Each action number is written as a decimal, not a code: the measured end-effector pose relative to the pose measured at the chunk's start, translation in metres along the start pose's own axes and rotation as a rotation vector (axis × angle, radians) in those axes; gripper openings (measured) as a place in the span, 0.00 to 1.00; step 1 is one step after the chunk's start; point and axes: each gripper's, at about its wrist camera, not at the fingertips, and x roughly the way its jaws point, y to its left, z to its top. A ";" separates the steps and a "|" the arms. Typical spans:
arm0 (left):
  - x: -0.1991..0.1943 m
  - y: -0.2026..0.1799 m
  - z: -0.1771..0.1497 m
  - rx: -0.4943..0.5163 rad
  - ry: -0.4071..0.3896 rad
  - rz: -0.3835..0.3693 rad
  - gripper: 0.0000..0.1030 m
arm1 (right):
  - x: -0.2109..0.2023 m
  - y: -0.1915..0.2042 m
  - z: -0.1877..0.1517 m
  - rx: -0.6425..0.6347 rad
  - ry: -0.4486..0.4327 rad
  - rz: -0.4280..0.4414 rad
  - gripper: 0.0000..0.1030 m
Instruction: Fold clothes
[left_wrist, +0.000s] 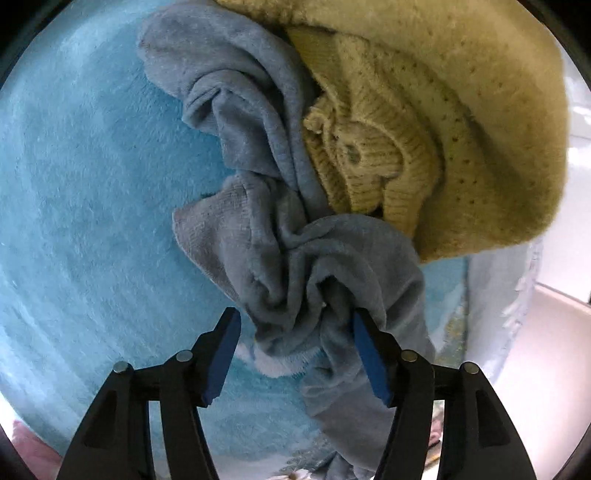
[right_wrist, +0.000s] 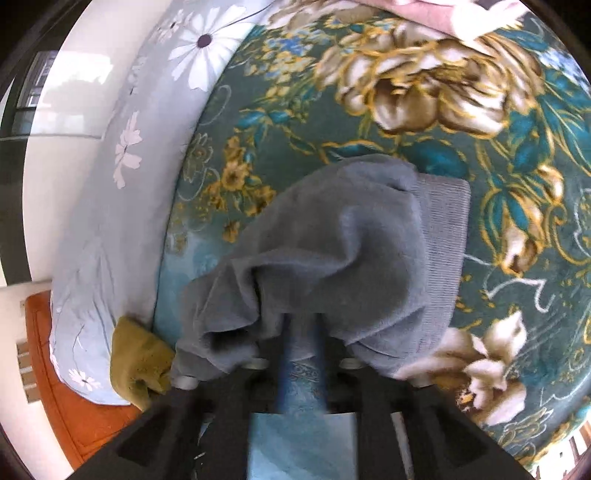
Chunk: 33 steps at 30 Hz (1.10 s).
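The crumpled grey-blue fleece garment (left_wrist: 280, 229) lies on the light blue plush blanket (left_wrist: 92, 206), its length running away from the left gripper (left_wrist: 293, 332). That gripper's jaws gape around the near bunch, not pinching. The right gripper (right_wrist: 303, 354) is draped; I cannot tell its grip.

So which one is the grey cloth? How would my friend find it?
Look at the fluffy light-blue blanket. On it, crumpled, lies the grey cloth, running down to the left gripper. The knitted yellow sweater beside it is ribbed with tiny holes; the grey cloth is smooth, soft and twisted.
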 end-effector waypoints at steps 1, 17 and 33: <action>0.002 -0.003 0.002 -0.004 0.002 0.006 0.61 | -0.005 -0.005 -0.001 0.013 -0.016 -0.013 0.53; -0.090 -0.089 -0.040 0.383 -0.174 -0.050 0.13 | 0.005 -0.065 -0.004 0.299 -0.011 0.014 0.76; -0.185 0.071 -0.068 0.231 -0.306 0.118 0.13 | 0.003 -0.075 0.002 0.317 -0.015 0.089 0.76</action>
